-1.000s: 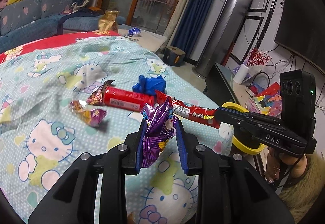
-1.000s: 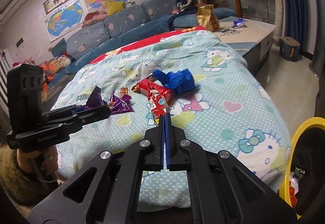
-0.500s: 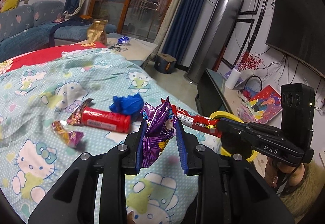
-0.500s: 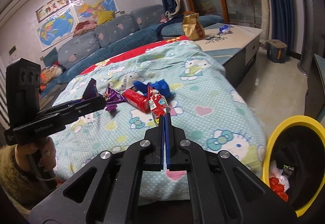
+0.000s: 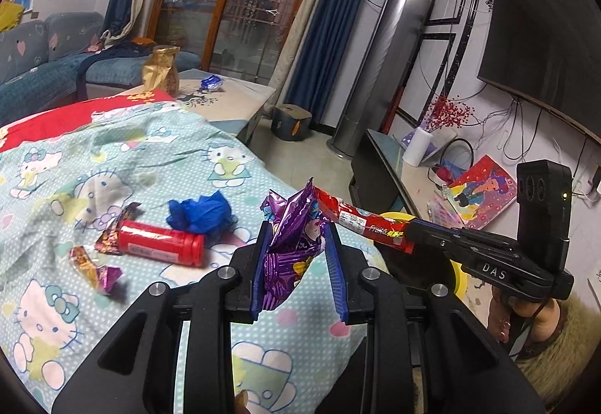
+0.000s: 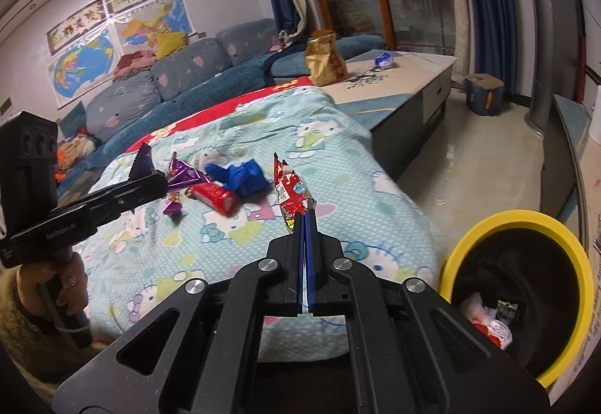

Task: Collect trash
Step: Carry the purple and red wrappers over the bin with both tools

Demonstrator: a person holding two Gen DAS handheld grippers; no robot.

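2 grippers clenched, left gripper on purple wrapper, right gripper on red wrapper, bin contents visible only from right wrist

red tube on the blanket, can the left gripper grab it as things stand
Probably not yet: the left gripper is already shut on the purple wrapper. The red tube itself lies uncovered on the blanket.

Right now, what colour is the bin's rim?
Yellow; the bin's rim shows best in the right wrist view.
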